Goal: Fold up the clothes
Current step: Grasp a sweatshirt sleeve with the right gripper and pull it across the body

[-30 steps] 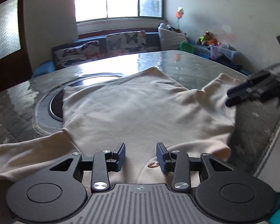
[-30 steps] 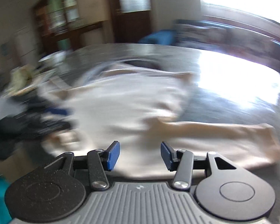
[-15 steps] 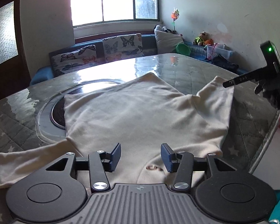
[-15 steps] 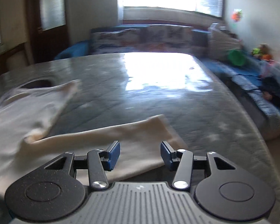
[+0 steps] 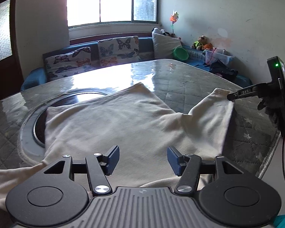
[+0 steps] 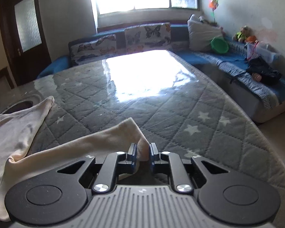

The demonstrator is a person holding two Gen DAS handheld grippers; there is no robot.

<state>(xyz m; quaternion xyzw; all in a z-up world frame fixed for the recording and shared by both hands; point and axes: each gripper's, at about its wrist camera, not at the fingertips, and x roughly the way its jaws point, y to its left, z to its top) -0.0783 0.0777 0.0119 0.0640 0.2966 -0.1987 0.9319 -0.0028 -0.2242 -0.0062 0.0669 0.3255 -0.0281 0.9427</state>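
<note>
A cream long-sleeved top (image 5: 119,121) lies spread flat on the quilted grey table (image 5: 190,83). My left gripper (image 5: 142,158) is open and empty, low over the garment's near edge by the neckline. My right gripper (image 6: 142,151) is shut on the cuff end of the right sleeve (image 6: 104,138), which lies across the table. In the left wrist view the right gripper (image 5: 230,97) shows at the far right, pinching that sleeve's end (image 5: 218,98). The left sleeve (image 5: 11,178) trails off to the left.
A round dark inset with a metal ring (image 5: 38,121) sits in the table under the garment's left side. A blue bench with butterfly cushions (image 5: 115,51), a green bowl (image 5: 180,54) and toys lines the far walls. The table edge (image 5: 271,152) runs close on the right.
My right gripper swung round to the right sleeve's cuff and shut on it. My left gripper opened wider and stayed near the neckline.
</note>
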